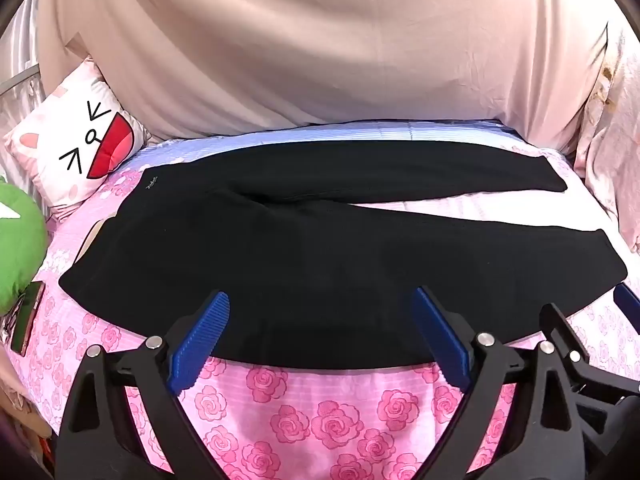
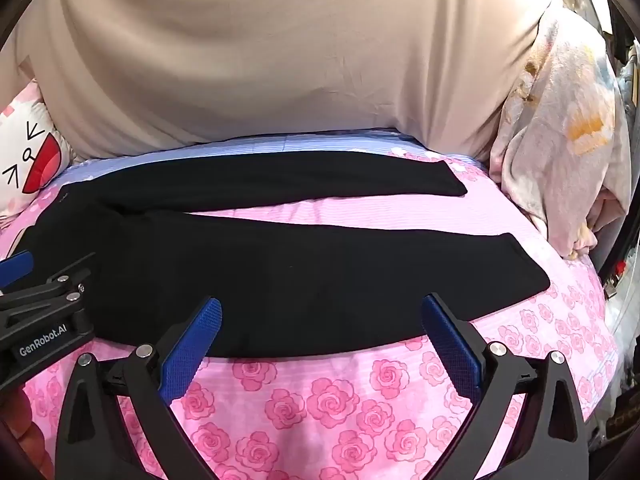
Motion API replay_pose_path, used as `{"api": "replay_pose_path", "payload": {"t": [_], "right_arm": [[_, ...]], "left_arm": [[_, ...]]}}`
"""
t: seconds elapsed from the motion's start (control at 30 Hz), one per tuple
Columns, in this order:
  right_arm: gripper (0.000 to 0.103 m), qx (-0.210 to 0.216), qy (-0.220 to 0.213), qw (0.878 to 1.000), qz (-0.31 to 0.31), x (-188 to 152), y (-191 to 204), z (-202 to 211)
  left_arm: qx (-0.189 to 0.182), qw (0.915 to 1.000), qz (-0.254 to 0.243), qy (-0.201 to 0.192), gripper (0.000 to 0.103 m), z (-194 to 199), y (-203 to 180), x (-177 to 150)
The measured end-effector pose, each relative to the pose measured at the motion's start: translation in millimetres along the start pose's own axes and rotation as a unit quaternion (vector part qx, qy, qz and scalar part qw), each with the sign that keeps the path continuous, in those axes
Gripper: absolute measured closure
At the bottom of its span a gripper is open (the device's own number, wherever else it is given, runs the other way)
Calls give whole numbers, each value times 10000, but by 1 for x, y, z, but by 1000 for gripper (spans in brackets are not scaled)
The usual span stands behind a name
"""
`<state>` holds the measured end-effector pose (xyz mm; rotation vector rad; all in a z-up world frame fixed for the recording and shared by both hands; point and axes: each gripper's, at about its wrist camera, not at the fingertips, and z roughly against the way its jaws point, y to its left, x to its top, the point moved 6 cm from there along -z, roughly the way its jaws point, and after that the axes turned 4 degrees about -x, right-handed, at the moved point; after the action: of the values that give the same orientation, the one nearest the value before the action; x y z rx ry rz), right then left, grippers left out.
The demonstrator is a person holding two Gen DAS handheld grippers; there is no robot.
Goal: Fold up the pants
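One pair of black pants (image 1: 304, 256) lies flat on the bed's rose-print sheet (image 1: 328, 412), legs spread apart. Left hand-held gripper (image 1: 320, 336) and right hand-held gripper (image 2: 322, 336) hover wide, empty. One cartoon pillow (image 1: 76, 152), one green plush (image 1: 18, 248), one beige cover (image 1: 304, 48) around.

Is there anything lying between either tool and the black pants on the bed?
Nothing visible. The left tool and right tool both stand open right at the near edge of the black pants, with only pink rose bedsheet below them.
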<state>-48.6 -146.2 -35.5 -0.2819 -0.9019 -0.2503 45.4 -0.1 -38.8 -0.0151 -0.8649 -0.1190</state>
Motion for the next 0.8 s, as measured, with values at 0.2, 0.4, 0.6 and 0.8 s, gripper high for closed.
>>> {"api": "replay_pose_path", "payload": {"t": [0.2, 0.4, 0.6, 0.8], "right_arm": [[5, 58, 106, 9999, -36, -1, 5, -6], [5, 207, 127, 9996, -154, -4, 5, -10], [5, 244, 126, 9995, -147, -2, 8, -10], [5, 269, 128, 9995, -132, -2, 9, -10]], "left_arm": [[21, 9999, 109, 54, 13, -2, -4, 0], [17, 10000, 14, 79, 13, -7, -7, -2], [5, 10000, -12, 73, 13, -8, -1, -7], [46, 10000, 12, 76, 13, -9, 1, -7]]}}
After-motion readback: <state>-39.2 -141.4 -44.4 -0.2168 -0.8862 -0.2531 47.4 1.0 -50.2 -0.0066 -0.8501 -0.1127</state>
